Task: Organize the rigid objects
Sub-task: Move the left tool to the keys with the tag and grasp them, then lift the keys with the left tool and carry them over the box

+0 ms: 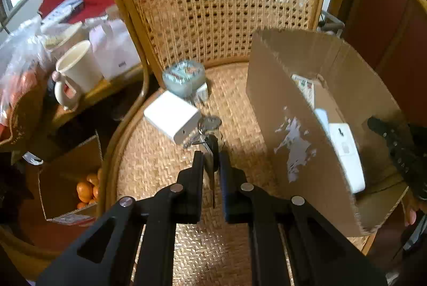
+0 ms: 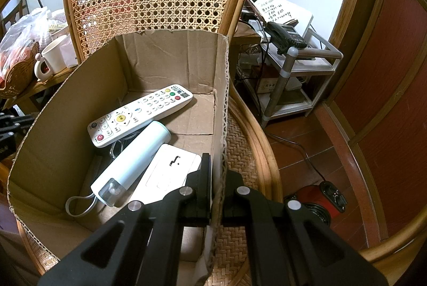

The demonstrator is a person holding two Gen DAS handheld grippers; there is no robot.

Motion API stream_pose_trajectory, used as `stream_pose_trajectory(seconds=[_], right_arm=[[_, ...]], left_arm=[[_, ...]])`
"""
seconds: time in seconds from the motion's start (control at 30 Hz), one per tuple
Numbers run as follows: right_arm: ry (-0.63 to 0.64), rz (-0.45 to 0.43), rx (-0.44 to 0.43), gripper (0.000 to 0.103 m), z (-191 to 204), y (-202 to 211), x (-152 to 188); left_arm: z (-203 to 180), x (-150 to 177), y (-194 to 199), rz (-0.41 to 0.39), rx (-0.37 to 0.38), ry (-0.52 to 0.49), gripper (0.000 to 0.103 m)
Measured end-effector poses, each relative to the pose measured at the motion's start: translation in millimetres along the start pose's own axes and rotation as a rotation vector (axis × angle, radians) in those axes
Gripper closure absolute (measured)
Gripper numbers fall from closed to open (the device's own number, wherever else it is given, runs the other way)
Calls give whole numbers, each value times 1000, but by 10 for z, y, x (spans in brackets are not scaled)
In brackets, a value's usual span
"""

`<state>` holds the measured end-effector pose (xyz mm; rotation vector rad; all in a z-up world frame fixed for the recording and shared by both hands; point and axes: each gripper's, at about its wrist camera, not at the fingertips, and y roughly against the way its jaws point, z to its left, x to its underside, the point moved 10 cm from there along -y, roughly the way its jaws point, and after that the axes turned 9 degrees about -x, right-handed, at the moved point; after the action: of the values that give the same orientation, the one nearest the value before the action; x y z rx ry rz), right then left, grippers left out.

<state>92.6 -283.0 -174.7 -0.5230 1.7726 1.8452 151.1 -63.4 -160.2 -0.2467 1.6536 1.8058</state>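
**Keys pinched by one blade, box held by its wall**

Keys (image 1: 209,136) hang in the left hand-held gripper (image 1: 212,165), clenched on a single blade just left of the cardboard box (image 1: 293,109) on the chair seat (image 1: 165,179). That thin grip could let the bunch swing or slip short of the box. The right hand-held gripper (image 2: 217,179) is clamped on the box wall (image 2: 222,99); a tug there could tip it, spilling the remote (image 2: 138,112), tube (image 2: 130,163) and white case (image 2: 170,168).

Digits on the remote control's (image 2: 140,115) number keys; handwritten, illegible lines on a notepad (image 2: 277,8).
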Motion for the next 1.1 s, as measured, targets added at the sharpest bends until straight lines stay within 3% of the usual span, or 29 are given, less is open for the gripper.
stream_pose_trajectory(seconds=[0.2,0.3,0.43,0.63,0.87,1.1], right_arm=[[0,0,0,97,0,0,0],[0,0,0,97,0,0,0],[0,0,0,97,0,0,0],[0,0,0,97,2,0,-1],[0,0,0,97,1,0,0],[0,-1,0,97,0,0,1]], left_arm=[[-58,-150,290,-99,-47,-34,93],[-123,-206,406,-131,-35,-34,93],[-197,-303,562,-197,-94,-68,93],[-286,-425,731,-263,-126,-69,93],[-443,-523,936,-332,-118,-83,93],[-792,-546,1050,-356,-50,-117,92]])
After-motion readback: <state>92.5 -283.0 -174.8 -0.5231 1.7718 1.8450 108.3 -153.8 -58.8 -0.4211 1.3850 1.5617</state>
